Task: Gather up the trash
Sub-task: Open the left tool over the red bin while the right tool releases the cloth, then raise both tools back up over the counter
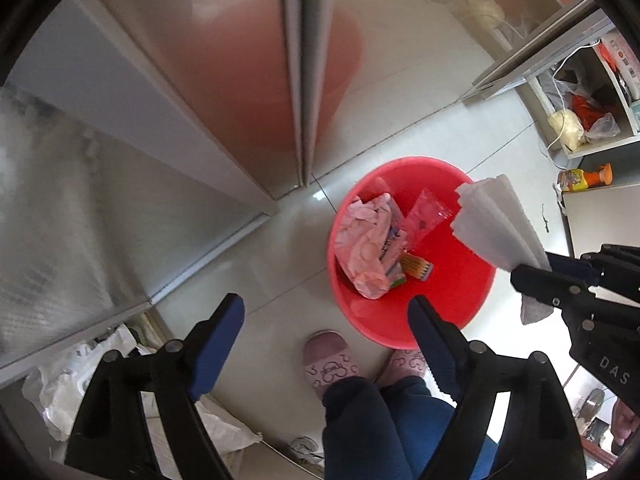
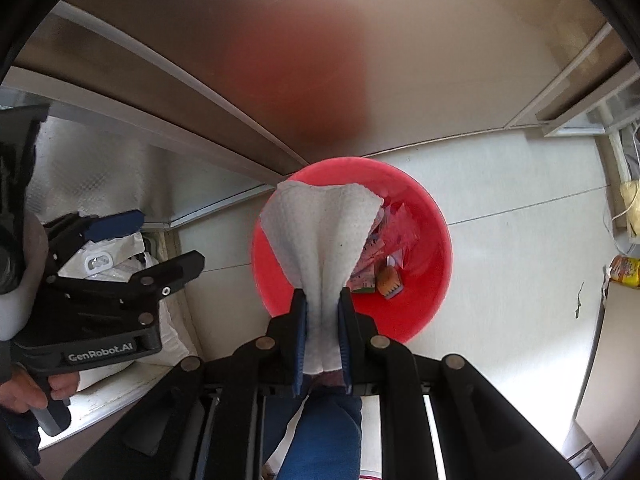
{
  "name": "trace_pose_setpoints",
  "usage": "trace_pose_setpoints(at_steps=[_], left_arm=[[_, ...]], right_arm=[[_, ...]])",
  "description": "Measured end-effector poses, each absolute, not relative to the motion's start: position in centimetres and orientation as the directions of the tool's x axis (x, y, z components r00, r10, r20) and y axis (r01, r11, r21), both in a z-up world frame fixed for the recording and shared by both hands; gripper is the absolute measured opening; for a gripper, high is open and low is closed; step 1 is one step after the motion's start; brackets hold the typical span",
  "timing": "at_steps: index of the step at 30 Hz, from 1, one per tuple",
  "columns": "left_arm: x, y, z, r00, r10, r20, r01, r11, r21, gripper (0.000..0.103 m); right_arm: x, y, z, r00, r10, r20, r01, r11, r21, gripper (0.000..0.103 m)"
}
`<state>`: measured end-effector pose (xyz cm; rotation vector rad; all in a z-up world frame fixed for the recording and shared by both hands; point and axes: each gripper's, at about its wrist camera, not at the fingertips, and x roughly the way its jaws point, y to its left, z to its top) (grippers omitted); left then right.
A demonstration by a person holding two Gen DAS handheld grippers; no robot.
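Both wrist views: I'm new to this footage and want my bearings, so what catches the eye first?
The red basin on the pale tiled floor, already holding crumpled wrappers. Right above it, the right gripper pinches a white paper towel that fans out over the rim. The left gripper hangs open and empty beside the basin.

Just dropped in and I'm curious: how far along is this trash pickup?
Partly done. The red basin on the floor already holds a crumpled pink bag and some wrappers. In hand: the right gripper has its jaws shut on a white paper towel, held above the basin and not yet dropped. The left gripper is open and carrying nothing. Any remaining trash isn't in view.
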<state>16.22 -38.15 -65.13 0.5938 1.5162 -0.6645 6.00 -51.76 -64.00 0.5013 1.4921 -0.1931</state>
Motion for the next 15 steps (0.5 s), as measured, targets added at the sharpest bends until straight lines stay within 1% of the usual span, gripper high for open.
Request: trace_pose_setpoints(at_steps=[1, 3, 5, 8, 12, 15], left_arm=[[16.1, -38.1, -65.3, -0.052, -0.021, -0.998, 0.725, 0.687, -0.053, 0.083], [16.3, -37.9, -65.5, -0.057, -0.012, -0.998, 0.731, 0.681, -0.050, 0.083], [16.5, -37.5, -65.5, -0.064, -0.016, -0.998, 0.729, 0.682, -0.058, 0.083], [16.6, -37.1, -65.1, -0.062, -0.020, -0.998, 0.729, 0.682, -0.059, 0.083], [16.3, -36.7, -63.6, -0.061, -0.012, -0.998, 0.733, 0.678, -0.053, 0.083], [15.7, -36.4, -60.7, -0.064, -0.011, -0.998, 0.735, 0.675, -0.055, 0.083]], right_arm=[[6.2, -51.7, -64.2, 0.076, 0.171, -0.982, 0.423, 0.886, 0.187, 0.016], [6.6, -51.6, -64.6, 0.055, 0.184, -0.981, 0.432, 0.882, 0.189, 0.026], [6.6, -51.4, -64.7, 0.046, 0.186, -0.982, 0.435, 0.881, 0.187, 0.044], [6.6, -50.7, -64.2, 0.045, 0.165, -0.985, 0.433, 0.885, 0.169, 0.058], [5.8, -50.3, -62.5, 0.037, 0.153, -0.988, 0.445, 0.882, 0.154, 0.061], [5.3, -49.9, -59.6, 0.031, 0.147, -0.989, 0.457, 0.878, 0.145, 0.061]])
